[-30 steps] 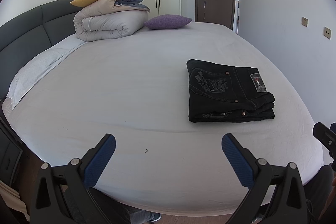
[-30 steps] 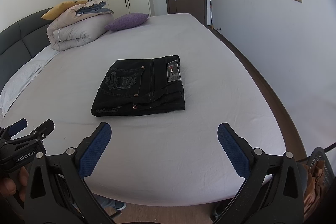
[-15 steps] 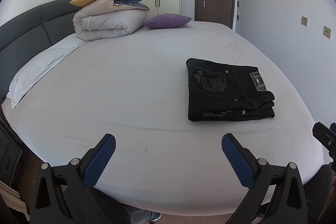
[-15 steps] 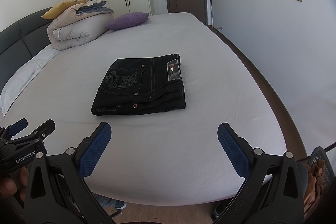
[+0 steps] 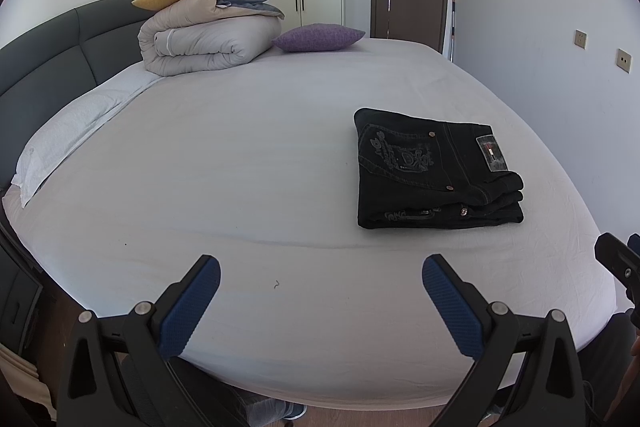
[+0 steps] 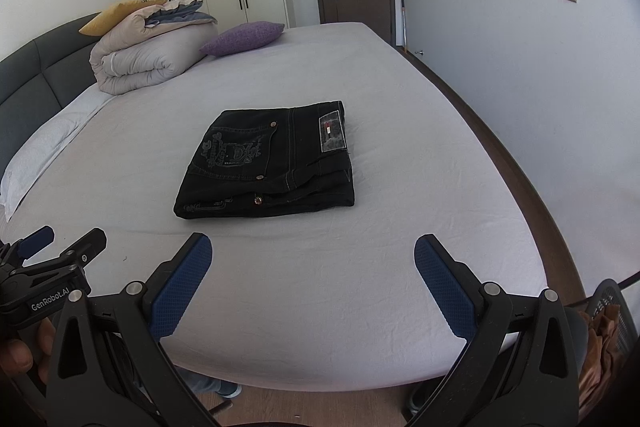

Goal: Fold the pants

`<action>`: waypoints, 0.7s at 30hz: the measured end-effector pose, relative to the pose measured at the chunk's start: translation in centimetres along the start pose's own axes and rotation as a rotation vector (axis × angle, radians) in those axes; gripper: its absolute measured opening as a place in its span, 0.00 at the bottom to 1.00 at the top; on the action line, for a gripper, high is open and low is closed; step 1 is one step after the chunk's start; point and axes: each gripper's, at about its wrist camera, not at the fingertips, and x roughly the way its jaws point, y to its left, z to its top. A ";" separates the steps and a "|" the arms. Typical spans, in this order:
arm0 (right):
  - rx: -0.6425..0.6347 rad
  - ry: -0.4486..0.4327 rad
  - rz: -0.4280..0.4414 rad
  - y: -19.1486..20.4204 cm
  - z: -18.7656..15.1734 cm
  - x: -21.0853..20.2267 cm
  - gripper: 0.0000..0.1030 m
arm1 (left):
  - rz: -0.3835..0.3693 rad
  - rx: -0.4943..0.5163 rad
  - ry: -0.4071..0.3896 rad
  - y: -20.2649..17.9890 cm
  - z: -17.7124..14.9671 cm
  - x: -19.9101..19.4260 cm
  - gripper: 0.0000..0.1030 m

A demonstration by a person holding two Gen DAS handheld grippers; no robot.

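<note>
Only our right wrist view shows a hand (image 6: 24, 351); folded black denim pants (image 6: 267, 163) lie on the white-sheeted bed (image 6: 360, 287), well beyond both spread, empty hand-held grippers: left hand-held gripper (image 5: 320, 303), right hand-held gripper (image 6: 312, 279).

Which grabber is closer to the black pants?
Right. The right gripper hangs open straight in front of the folded pants; the left gripper sits open further off to their left.

even, soft daylight, sharp focus, strong fisheye bending, dark vignetted corners in both views

Bare sheet (image 5: 248, 163) all around folded pants (image 6: 268, 163); rolled duvet (image 5: 200, 43) far off at headboard.
</note>
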 end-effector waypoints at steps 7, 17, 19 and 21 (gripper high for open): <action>-0.001 0.001 0.000 -0.1 0.1 0.0 1.00 | -0.003 0.000 0.004 -0.2 -0.7 0.0 1.00; -0.004 0.005 0.003 -0.2 -0.1 0.2 1.00 | -0.006 0.003 0.005 -0.1 -0.6 0.0 1.00; -0.006 0.006 0.005 -0.2 -0.2 0.3 1.00 | -0.006 0.003 0.006 -0.2 -0.7 0.1 1.00; -0.005 0.007 0.005 -0.1 -0.3 0.3 1.00 | -0.006 0.003 0.006 -0.1 -0.7 0.1 1.00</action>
